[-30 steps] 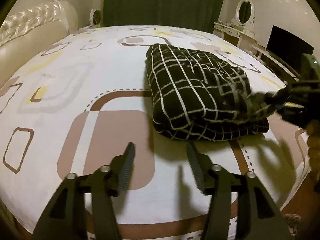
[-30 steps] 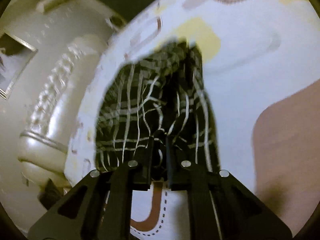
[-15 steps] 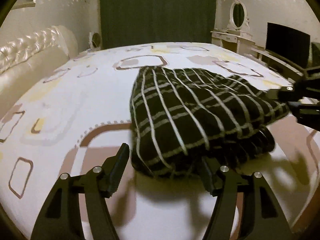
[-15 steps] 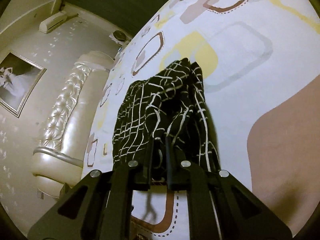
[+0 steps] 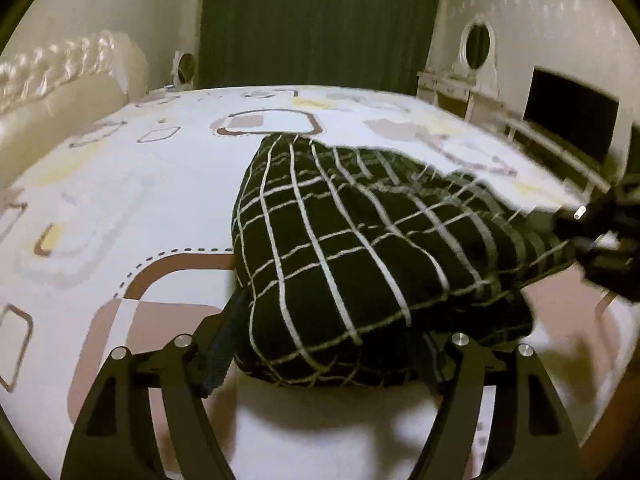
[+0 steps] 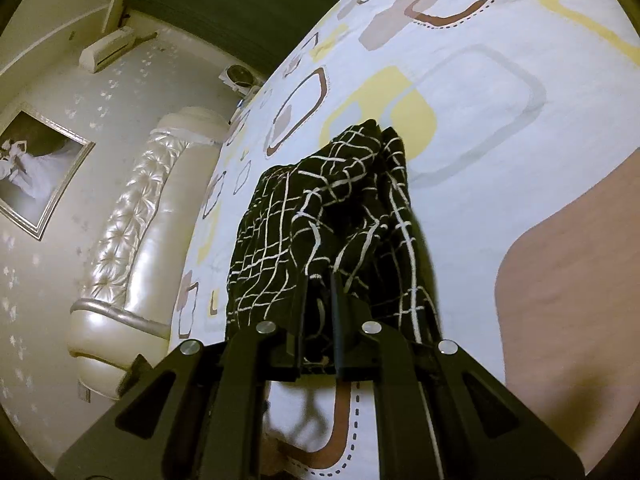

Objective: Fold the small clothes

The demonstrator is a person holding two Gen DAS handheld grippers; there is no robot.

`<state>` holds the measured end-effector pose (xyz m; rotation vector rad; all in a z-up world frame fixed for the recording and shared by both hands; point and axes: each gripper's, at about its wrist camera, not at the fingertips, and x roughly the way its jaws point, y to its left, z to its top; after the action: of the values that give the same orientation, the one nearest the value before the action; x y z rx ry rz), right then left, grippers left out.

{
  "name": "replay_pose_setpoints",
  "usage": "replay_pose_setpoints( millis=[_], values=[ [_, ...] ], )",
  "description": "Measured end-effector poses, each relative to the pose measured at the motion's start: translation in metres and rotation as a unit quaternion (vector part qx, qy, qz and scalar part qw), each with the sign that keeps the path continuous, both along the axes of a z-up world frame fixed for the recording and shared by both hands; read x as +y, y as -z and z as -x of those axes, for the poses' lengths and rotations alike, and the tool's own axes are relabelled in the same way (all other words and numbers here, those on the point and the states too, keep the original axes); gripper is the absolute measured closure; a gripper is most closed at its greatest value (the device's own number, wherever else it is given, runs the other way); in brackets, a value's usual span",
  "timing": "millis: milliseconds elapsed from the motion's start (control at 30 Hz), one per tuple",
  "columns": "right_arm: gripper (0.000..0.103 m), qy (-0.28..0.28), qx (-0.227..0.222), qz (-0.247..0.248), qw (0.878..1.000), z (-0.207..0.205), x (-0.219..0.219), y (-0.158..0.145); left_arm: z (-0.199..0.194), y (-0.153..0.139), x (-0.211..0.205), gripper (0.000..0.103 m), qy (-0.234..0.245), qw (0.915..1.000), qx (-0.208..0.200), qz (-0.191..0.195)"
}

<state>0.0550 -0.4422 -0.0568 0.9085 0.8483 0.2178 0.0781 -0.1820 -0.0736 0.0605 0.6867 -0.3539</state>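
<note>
Left-wrist view: we see the black checked garment (image 5: 360,256), folded into a thick bundle, lying on the patterned bed sheet (image 5: 132,184) near the bed's front right part, with one end drawn up toward the right. Our left gripper (image 5: 332,344) stands wide apart, its two fingers straddling the near edge of the bundle. The left finger (image 5: 224,340) lies against the cloth's left flank; the right finger is mostly hidden under the hanging fold, so we cannot tell whether it touches. Nothing is pinched between them. At the right edge of this view our right gripper (image 5: 576,232) holds the raised end of the garment, slightly blurred.

Right-wrist view: we see the right gripper (image 6: 318,312) clenched on the garment (image 6: 320,220), its fingers almost together with a narrow strip of checked cloth caught in the slot between them. The rest of the cloth spreads away from the fingertips over the sheet (image 6: 500,128), bunched in loose folds.

Surroundings: a padded cream headboard (image 6: 132,240) bounds the bed on the left; a framed picture (image 6: 36,184) hangs on the wall; a dark curtain (image 5: 316,24), a dressing table with oval mirror (image 5: 476,60) and a dark screen (image 5: 568,116) stand beyond the bed.
</note>
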Motion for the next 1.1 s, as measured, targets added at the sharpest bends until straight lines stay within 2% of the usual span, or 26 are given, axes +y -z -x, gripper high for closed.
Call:
replay_pose_setpoints(
  millis=[33, 100, 133, 167, 200, 300, 400, 433, 500, 533, 567, 633, 733, 800, 833, 867, 900, 1033, 1100],
  values=[
    [0.093, -0.001, -0.001, 0.001, 1.0, 0.001, -0.001, -0.001, -0.001, 0.001, 0.003, 0.031, -0.009, 0.9998, -0.001, -0.016],
    [0.093, -0.002, -0.004, 0.01, 1.0, 0.004, -0.003, -0.003, -0.004, 0.005, 0.012, 0.048, -0.013, 0.9991, 0.005, -0.04],
    [0.103, -0.002, -0.005, 0.012, 1.0, 0.006, -0.004, -0.003, -0.007, 0.008, 0.02, 0.052, -0.007, 0.9987, 0.016, -0.047],
    [0.103, 0.001, -0.003, 0.02, 1.0, 0.008, -0.005, -0.001, -0.009, 0.012, 0.027, 0.06, -0.014, 0.9978, 0.023, -0.061],
    [0.103, 0.006, 0.001, 0.025, 1.0, 0.01, -0.007, 0.002, -0.012, 0.016, 0.033, 0.062, -0.023, 0.9967, 0.031, -0.071],
    [0.103, 0.021, 0.031, 0.018, 0.999, 0.016, -0.017, 0.026, -0.018, 0.02, 0.045, 0.062, -0.025, 0.9968, 0.052, -0.056],
    [0.103, 0.023, 0.031, -0.02, 0.999, 0.022, -0.018, 0.038, -0.009, 0.019, 0.028, 0.062, -0.017, 0.9944, 0.025, -0.101],
    [0.1, 0.019, 0.015, -0.048, 0.999, 0.022, -0.015, 0.036, -0.007, 0.02, 0.023, 0.062, -0.014, 0.9934, 0.018, -0.113],
    [0.088, 0.013, 0.003, -0.066, 0.998, 0.017, -0.011, 0.033, -0.005, 0.021, 0.02, 0.062, -0.014, 0.9924, 0.012, -0.122],
    [0.071, 0.005, 0.006, -0.069, 0.998, 0.013, -0.008, 0.032, -0.004, 0.021, 0.021, 0.062, -0.015, 0.9926, 0.014, -0.12],
    [0.06, 0.0, 0.015, -0.063, 0.998, 0.008, -0.003, 0.033, -0.004, 0.021, 0.021, 0.062, -0.016, 0.9931, 0.017, -0.115],
    [0.055, -0.006, 0.03, -0.062, 0.998, 0.003, 0.006, 0.041, -0.008, 0.021, 0.025, 0.062, -0.019, 0.9942, 0.026, -0.103],
    [0.048, -0.017, 0.032, -0.099, 0.994, -0.001, 0.015, 0.051, -0.009, 0.022, 0.026, 0.062, -0.019, 0.9945, 0.028, -0.099],
    [0.052, -0.021, 0.038, -0.099, 0.994, -0.007, 0.023, 0.056, -0.008, 0.021, 0.026, 0.062, -0.019, 0.9942, 0.027, -0.102],
    [0.082, -0.017, 0.043, -0.079, 0.996, -0.009, 0.025, 0.056, -0.009, 0.021, 0.026, 0.062, -0.018, 0.9942, 0.026, -0.103],
    [0.092, -0.021, 0.045, -0.055, 0.997, -0.013, 0.028, 0.052, -0.008, 0.02, 0.026, 0.062, -0.019, 0.9941, 0.027, -0.103],
    [0.092, -0.028, 0.044, -0.041, 0.998, -0.017, 0.029, 0.047, -0.008, 0.017, 0.026, 0.062, -0.019, 0.9941, 0.028, -0.103],
    [0.094, -0.03, -0.021, 0.057, 0.998, -0.013, 0.03, -0.001, -0.009, 0.014, 0.021, 0.062, -0.019, 0.9941, 0.033, -0.102],
    [0.094, -0.02, -0.02, 0.094, 0.995, -0.01, 0.022, 0.001, -0.014, 0.025, 0.019, 0.061, -0.022, 0.9928, 0.053, -0.106]
  ],
)
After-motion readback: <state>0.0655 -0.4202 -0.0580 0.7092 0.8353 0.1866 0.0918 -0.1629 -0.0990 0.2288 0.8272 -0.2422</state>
